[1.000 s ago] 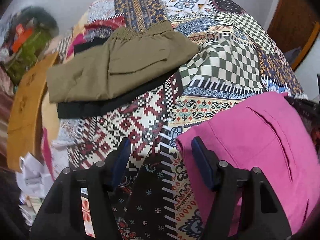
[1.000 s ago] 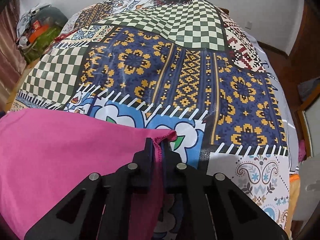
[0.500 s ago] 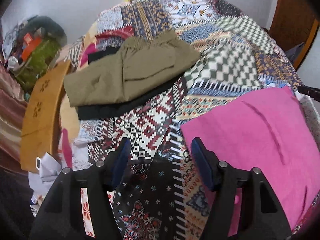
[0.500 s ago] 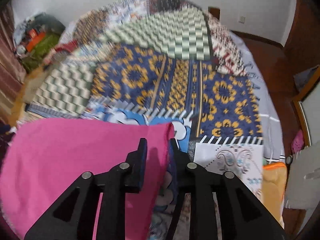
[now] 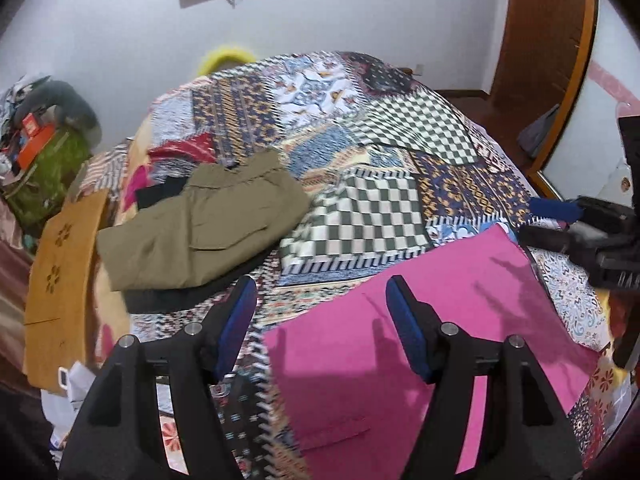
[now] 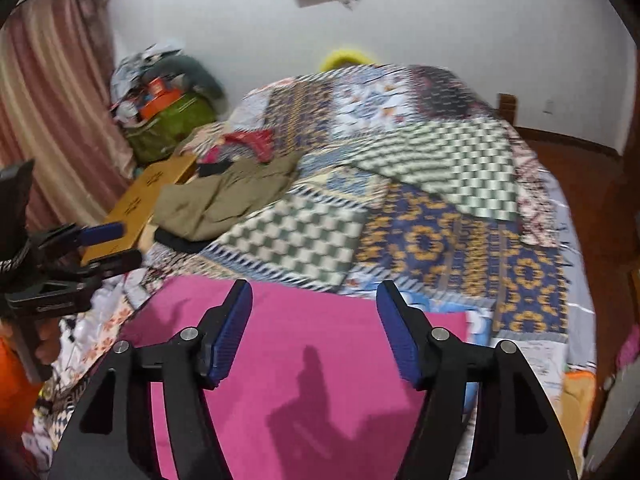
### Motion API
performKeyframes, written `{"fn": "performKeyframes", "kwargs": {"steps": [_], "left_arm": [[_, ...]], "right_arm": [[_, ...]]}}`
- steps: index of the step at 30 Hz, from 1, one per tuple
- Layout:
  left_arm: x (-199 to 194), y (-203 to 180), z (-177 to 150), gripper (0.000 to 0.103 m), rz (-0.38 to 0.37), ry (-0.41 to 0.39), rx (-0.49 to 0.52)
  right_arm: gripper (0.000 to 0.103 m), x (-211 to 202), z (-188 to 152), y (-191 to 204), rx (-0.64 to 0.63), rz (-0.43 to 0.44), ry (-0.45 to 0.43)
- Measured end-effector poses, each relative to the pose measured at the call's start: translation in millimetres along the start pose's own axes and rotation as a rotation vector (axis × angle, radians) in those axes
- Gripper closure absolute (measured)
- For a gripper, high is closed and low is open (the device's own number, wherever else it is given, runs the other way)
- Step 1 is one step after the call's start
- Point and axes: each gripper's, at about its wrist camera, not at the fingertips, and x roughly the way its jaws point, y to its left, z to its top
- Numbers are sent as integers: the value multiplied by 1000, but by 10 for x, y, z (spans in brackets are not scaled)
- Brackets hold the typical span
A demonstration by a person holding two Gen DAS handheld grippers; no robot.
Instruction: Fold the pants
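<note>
The pink pants [image 5: 420, 344] lie folded flat on the patchwork bedspread [image 5: 380, 208], near the front edge; they also show in the right wrist view [image 6: 304, 360]. My left gripper [image 5: 322, 296] is open and empty, raised above the pants' left edge. My right gripper [image 6: 314, 300] is open and empty, raised above the pants. The right gripper also shows at the right of the left wrist view [image 5: 552, 220]; the left gripper shows at the left of the right wrist view [image 6: 108, 244].
Folded olive pants [image 5: 200, 224] lie on a black garment [image 5: 168, 300] at the bed's left side. A brown board [image 5: 60, 272] leans beside the bed. A green bag [image 6: 168, 128] with clutter stands by the curtain [image 6: 44, 120]. A wooden door [image 5: 540, 40] is at the right.
My right gripper let go of the pink pants' corner and opened wide. Both grippers rose and drew back from the bed; the pants now lie flat.
</note>
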Motion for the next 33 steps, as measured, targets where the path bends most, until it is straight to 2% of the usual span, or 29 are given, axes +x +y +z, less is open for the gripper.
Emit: {"fn": "performKeyframes", "kwargs": {"steps": [2,8,12,14,20,27,33], "left_arm": [[148,-63,-6,36,-13,35,9],[605,-116,-173,36,-48,182,44],[678,-76,-269,30,-66,202,46],[644,-73,-279,30,-65,203,56],[415,-145,-459,29,-20,187,125],[67,-147,-751,25,-3,141,118],[-163,-165,-955,23,18,125,117]], "right_arm": [[36,154,-26,69,-14,17,34],[36,553,-299,134,-36,19,193],[35,669,-485,139,-42,25,266],[31,631,-551,160,-63,6,249],[31,452,-703,147,-66,-25,255],[31,180,-942,161,-55,-78,240],[28,-125,-1191,209,-51,-138,190]]}}
